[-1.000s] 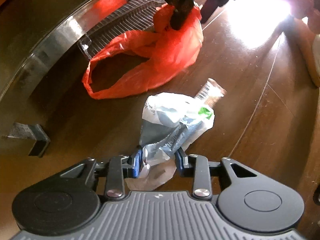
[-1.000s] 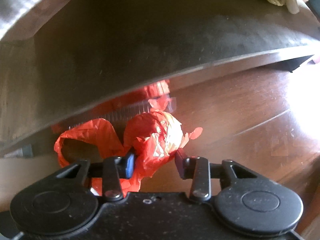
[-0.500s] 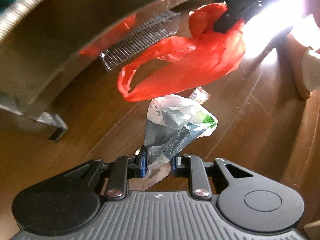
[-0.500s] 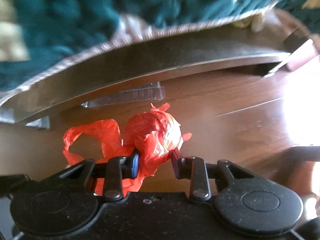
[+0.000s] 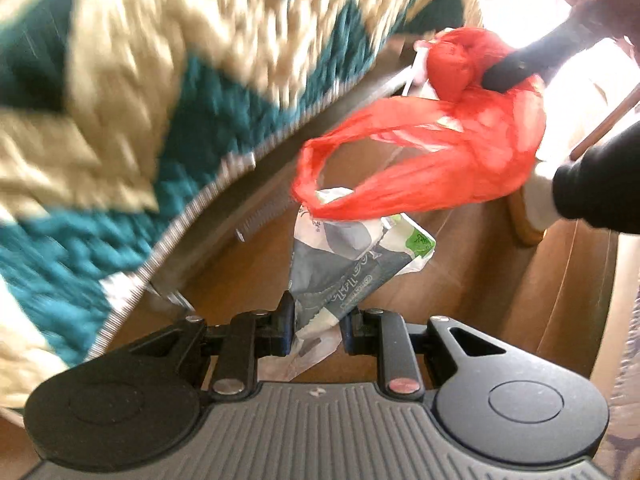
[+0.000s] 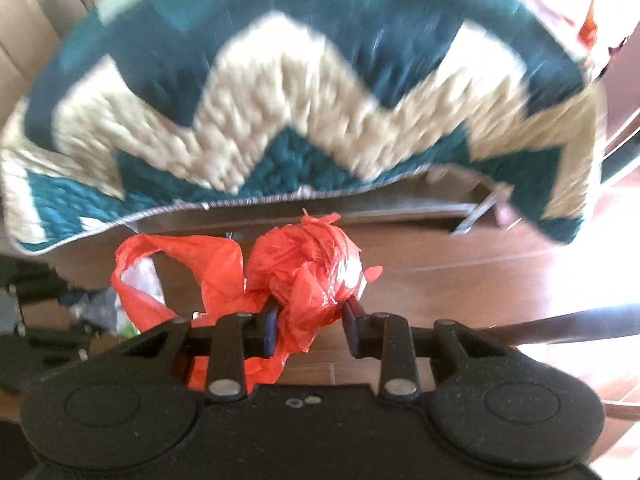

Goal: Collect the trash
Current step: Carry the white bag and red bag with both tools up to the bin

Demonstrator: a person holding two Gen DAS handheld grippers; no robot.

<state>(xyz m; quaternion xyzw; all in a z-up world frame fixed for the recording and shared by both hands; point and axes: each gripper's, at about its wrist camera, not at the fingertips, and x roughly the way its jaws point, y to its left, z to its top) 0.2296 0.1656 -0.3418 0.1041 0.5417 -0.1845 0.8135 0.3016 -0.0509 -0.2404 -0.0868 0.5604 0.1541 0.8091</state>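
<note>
— How many pieces of trash?
— Two: one red plastic bag (image 6: 308, 268) clamped between the right gripper (image 6: 310, 328) fingers, one white-and-grey wrapper (image 5: 340, 276) pinched between the left gripper (image 5: 316, 320) fingers.
— And the pose?
— Both grippers point steeply down over the wooden floor (image 6: 460, 280), a teal-and-cream quilt (image 6: 280, 100) beyond the fingertips.

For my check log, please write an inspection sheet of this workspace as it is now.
Surface: brown wooden floor, bare where visible.
Job's things: red plastic bag and grey-white wrapper, both off the floor.
Clutter: clear ridged tray under the furniture edge.
Grippers: left gripper shut on the wrapper; right gripper shut on the bag.
Cables: nothing seen.
Surroundings: teal-and-cream zigzag cover on furniture; a dark sleeve.
</note>
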